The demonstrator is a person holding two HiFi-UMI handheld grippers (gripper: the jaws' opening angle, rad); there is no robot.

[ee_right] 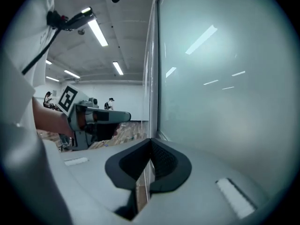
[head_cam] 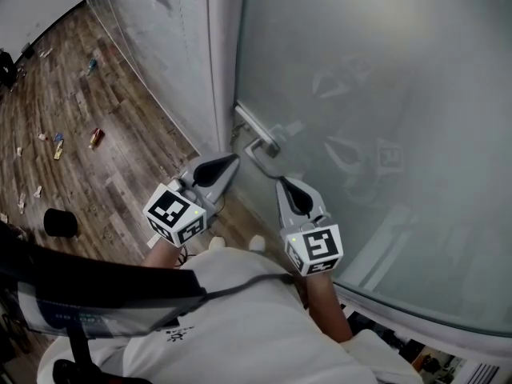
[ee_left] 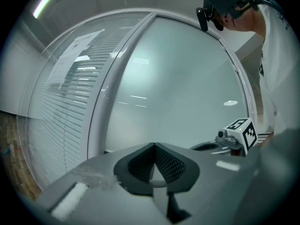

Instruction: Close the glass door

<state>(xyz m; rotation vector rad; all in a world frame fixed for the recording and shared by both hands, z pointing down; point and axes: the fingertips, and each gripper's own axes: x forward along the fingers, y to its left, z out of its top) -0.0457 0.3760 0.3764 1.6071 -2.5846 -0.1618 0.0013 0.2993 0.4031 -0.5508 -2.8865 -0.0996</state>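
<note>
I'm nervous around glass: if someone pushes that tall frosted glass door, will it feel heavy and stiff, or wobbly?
Probably heavy and stiff: the tall frosted glass door is one large unbroken pane. Its smooth surface looks slippery, so the silver metal lever handle likely gives surer purchase. It should swing rather than tip.

White shirt (head_cam: 240, 326), black shoulder strap (head_cam: 96, 290) (thin cable (head_cam: 248, 281))
</note>
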